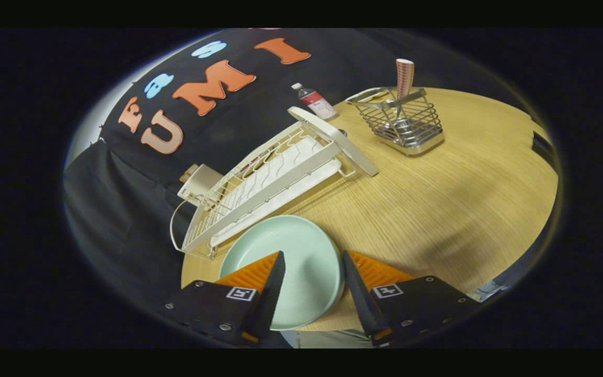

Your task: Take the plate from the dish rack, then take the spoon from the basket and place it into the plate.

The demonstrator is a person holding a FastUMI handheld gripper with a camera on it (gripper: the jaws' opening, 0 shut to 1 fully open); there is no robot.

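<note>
A pale green plate (301, 272) lies flat on the wooden table (437, 199), right under and between my fingers. My gripper (312, 253) is open above it, with one finger (272, 293) over the plate's near side and the other at its rim, neither pressing on it. Just beyond the plate stands the white wire dish rack (270, 183), with nothing in its slots. Farther off, past the rack's end, is a metal wire basket (411, 125). A spoon (404, 76) with a red-and-white patterned handle stands upright in it.
A small clear bottle (316, 102) with a red label stands at the back of the table between rack and basket. A broad stretch of bare wood lies between my fingers and the basket. The table's edge runs close under the fingers.
</note>
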